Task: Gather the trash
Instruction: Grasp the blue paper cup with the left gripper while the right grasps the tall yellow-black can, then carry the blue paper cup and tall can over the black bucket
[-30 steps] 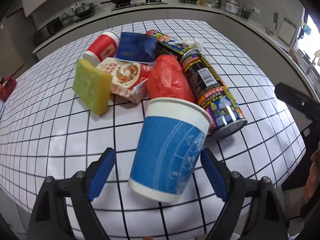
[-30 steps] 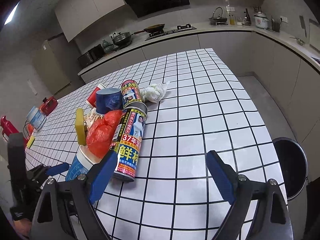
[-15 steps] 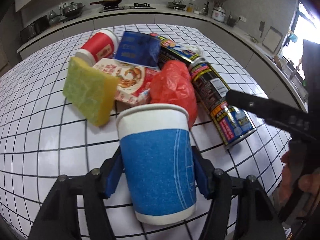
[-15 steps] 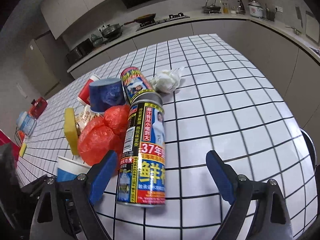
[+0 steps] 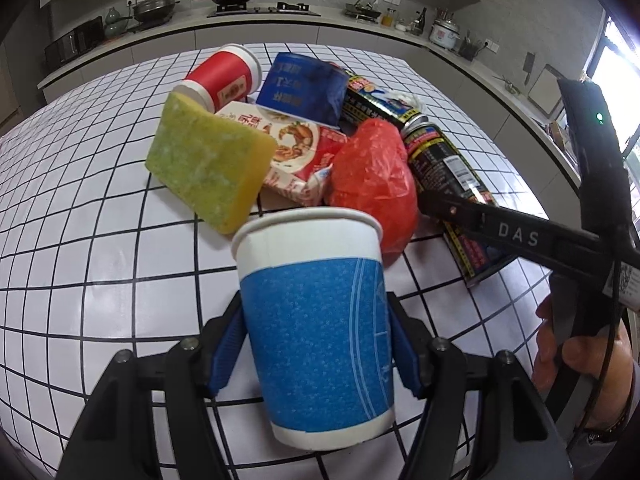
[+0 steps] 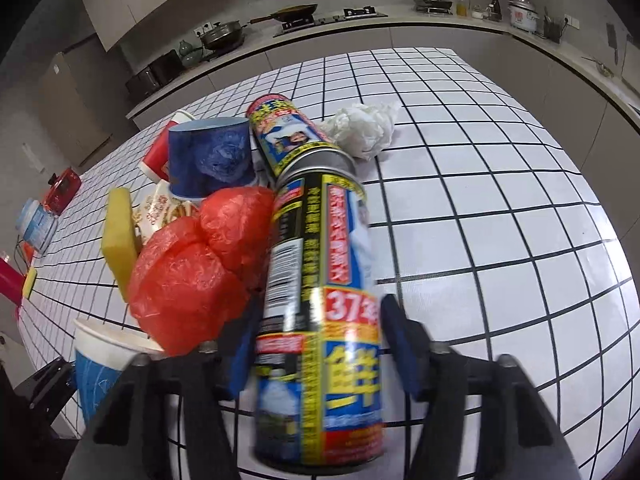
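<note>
We are working at a white tiled counter [image 5: 100, 240] ruled with dark grid lines, a kitchen worktop with pans and a stove running along the wall behind it. The trash lies heaped in the middle: a yellow-green sponge [image 5: 204, 168], a red paper cup [image 5: 224, 80], a printed food wrapper [image 5: 300, 148], a dark blue tub [image 5: 308, 88], a crumpled red plastic bag [image 5: 372, 184], two spray cans lying on their sides, and a wad of white tissue [image 6: 364, 128] just beyond them. Our left gripper [image 5: 316, 344] has its blue pads against both flanks of the blue paper cup [image 5: 320, 320], which stands at the near edge of the heap; the jaws are easing apart slightly, yet the pads look to be touching the wall. We judge this cup light and easily crushed, so a gentle squeeze at mid-height, below the rolled rim, suits it best. Our right gripper [image 6: 320, 344] straddles the near spray can [image 6: 320, 300] around its lower body, jaws closing on it; the can is blurred, and the pads appear to reach its sides. The can should be stiff and heavier, with a slick printed skin, so we would clamp firmly near its middle to keep it from slipping or swinging. The red bag rests against both the can and the cup.
</note>
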